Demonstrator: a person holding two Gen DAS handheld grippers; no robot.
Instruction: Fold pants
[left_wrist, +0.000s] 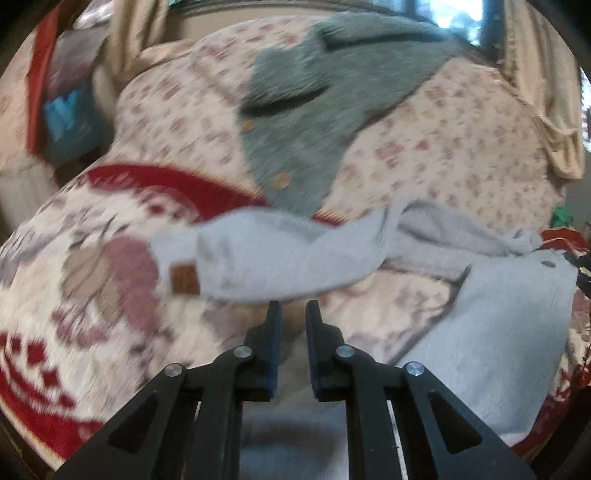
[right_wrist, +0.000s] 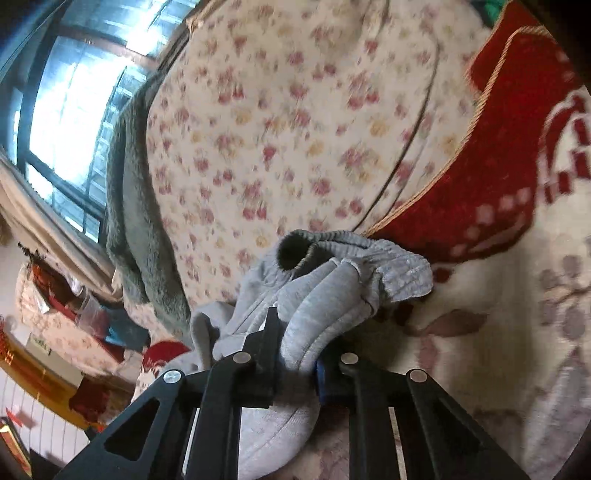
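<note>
right gripper (right_wrist: 295, 332) clamped on a bunched fold of the grey pants (right_wrist: 317, 295), left gripper (left_wrist: 293, 314) jaws nearly together, cloth under them but grip unclear; pants strung across the blanket (left_wrist: 92, 295), floral quilt (left_wrist: 461, 155) and green fleece (left_wrist: 314, 110) behind
</note>
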